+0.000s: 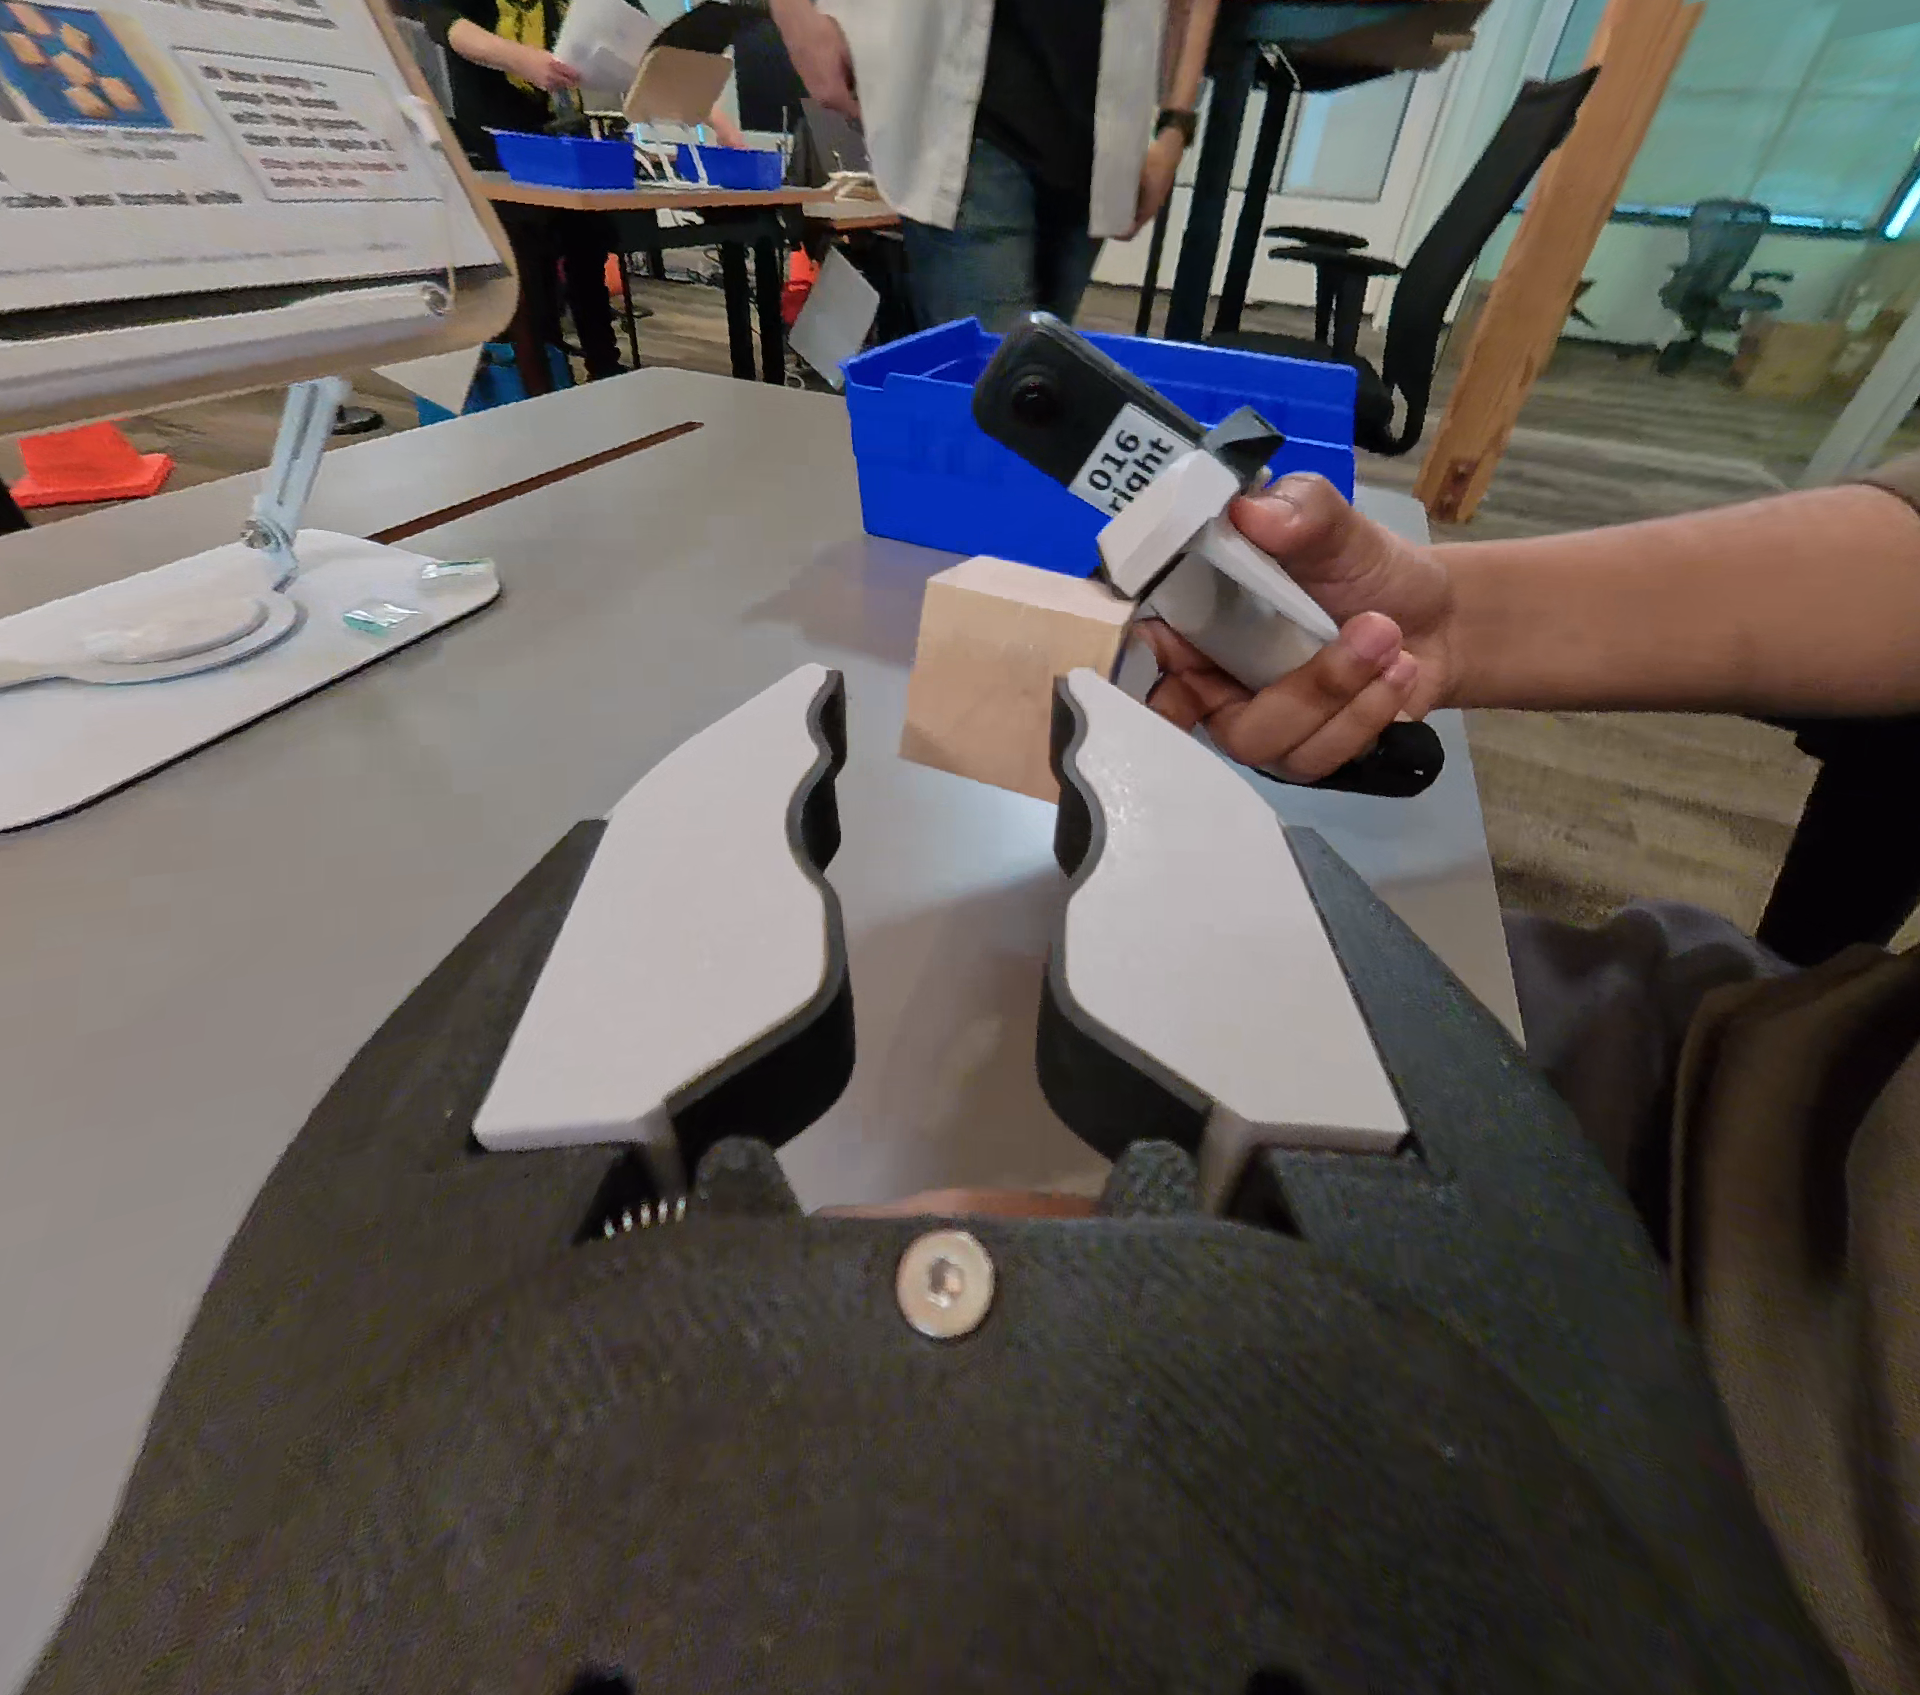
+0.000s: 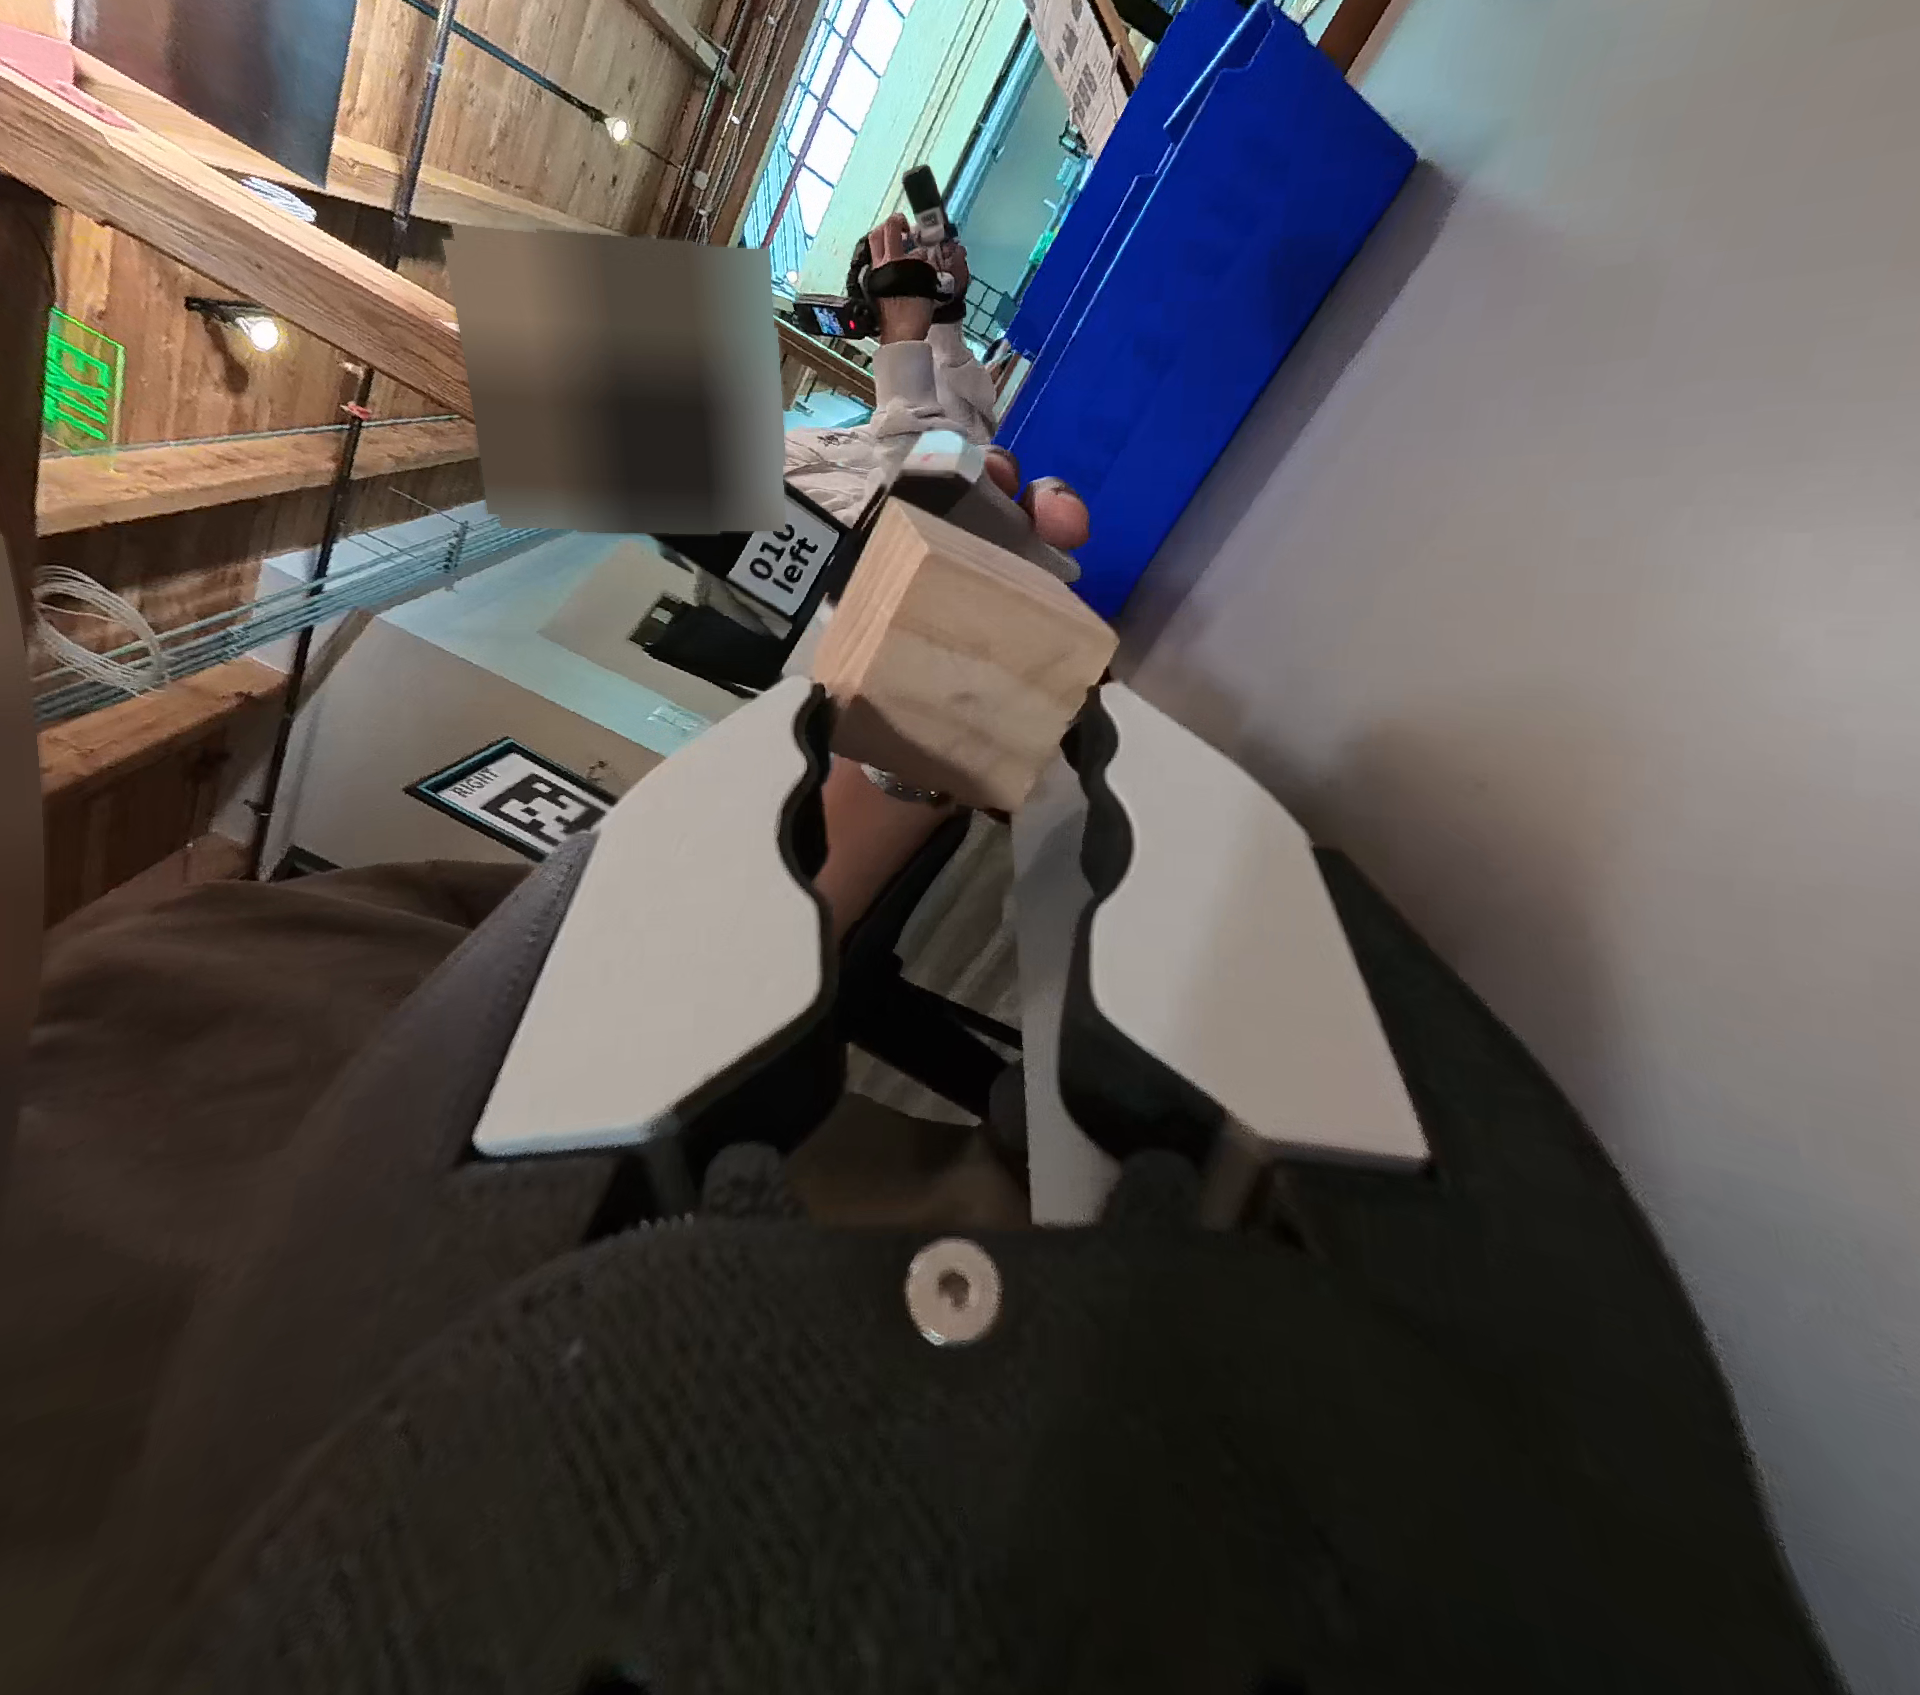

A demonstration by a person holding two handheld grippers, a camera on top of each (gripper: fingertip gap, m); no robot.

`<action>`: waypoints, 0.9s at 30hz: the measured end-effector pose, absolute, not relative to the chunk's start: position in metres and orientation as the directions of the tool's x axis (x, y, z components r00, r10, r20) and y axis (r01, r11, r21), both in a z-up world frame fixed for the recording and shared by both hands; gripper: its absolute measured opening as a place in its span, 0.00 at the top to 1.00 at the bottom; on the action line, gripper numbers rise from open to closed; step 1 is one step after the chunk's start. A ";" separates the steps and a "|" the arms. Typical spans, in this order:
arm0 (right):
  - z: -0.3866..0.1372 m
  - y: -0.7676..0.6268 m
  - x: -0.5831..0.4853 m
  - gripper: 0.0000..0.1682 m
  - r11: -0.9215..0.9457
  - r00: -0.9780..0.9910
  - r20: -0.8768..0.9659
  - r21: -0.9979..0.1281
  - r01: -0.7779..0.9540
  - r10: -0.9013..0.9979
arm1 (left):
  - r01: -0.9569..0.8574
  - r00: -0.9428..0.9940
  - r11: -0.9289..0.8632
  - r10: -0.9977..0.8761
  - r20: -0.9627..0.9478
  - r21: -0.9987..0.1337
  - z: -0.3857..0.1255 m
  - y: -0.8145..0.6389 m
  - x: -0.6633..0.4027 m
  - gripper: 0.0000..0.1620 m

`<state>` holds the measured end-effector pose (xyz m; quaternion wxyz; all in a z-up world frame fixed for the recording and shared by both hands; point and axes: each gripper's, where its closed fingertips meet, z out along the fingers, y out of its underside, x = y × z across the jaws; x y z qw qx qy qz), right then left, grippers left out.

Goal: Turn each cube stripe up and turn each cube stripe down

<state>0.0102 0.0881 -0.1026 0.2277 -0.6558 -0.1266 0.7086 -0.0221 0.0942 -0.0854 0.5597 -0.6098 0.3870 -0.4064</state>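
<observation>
Wavy-edged right gripper jaws clamp a pale wooden cube; left gripper jaws gape empty.

Bright daylight from bg windows, soft shadows, fisheye warp, blurry edges.

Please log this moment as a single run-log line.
right gripper: shut on wooden cube, rolled sideways | left gripper: open, empty | cube: tilted, no stripe visible | blue bin: behind cube
</observation>
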 end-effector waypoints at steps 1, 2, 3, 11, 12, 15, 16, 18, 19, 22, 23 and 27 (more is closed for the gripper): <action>-0.102 0.088 0.010 0.72 -0.854 -0.028 -0.862 -0.496 -0.158 0.506 | -0.005 0.374 -0.082 -0.924 0.075 -0.997 -0.084 0.096 -0.024 0.76; -0.101 0.088 0.010 0.72 -0.844 -0.020 -0.852 -0.513 -0.157 0.522 | 0.007 0.378 -0.090 -0.922 0.086 -0.996 -0.083 0.097 -0.025 0.76; -0.100 0.087 0.010 0.72 -0.832 -0.011 -0.842 -0.532 -0.156 0.540 | 0.016 0.382 -0.096 -0.919 0.095 -0.995 -0.082 0.098 -0.027 0.77; -0.095 0.088 0.009 0.73 -0.712 0.088 -0.727 -0.685 -0.154 0.681 | 0.016 0.396 -0.115 -0.911 0.112 -0.993 -0.085 0.102 -0.028 0.78; -0.094 0.088 0.010 0.73 -0.700 0.095 -0.717 -0.696 -0.160 0.691 | 0.014 0.396 -0.117 -0.911 0.113 -0.993 -0.086 0.102 -0.028 0.78; -0.090 0.092 0.014 0.73 -0.668 0.118 -0.691 -0.721 -0.182 0.713 | 0.016 0.400 -0.125 -0.908 0.121 -0.992 -0.086 0.103 -0.028 0.78; -0.091 0.093 0.015 0.73 -0.666 0.131 -0.689 -0.724 -0.180 0.713 | 0.021 0.400 -0.129 -0.908 0.127 -0.991 -0.086 0.103 -0.028 0.78; -0.097 0.097 0.016 0.73 -0.671 0.169 -0.691 -0.722 -0.167 0.702 | 0.024 0.411 -0.144 -0.901 0.141 -0.989 -0.087 0.106 -0.029 0.78; -0.099 0.099 0.017 0.74 -0.673 0.184 -0.693 -0.721 -0.167 0.697 | 0.021 0.421 -0.152 -0.895 0.147 -0.988 -0.088 0.108 -0.030 0.78; -0.099 0.104 0.020 0.74 -0.669 0.208 -0.691 -0.723 -0.174 0.693 | 0.010 0.434 -0.171 -0.887 0.158 -0.985 -0.092 0.110 -0.031 0.78; -0.099 0.105 0.022 0.74 -0.662 0.221 -0.684 -0.729 -0.175 0.695 | 0.003 0.437 -0.178 -0.885 0.162 -0.984 -0.094 0.111 -0.030 0.78; -0.098 0.109 0.026 0.74 -0.649 0.251 -0.674 -0.738 -0.184 0.695 | -0.018 0.439 -0.188 -0.884 0.161 -0.982 -0.098 0.111 -0.027 0.78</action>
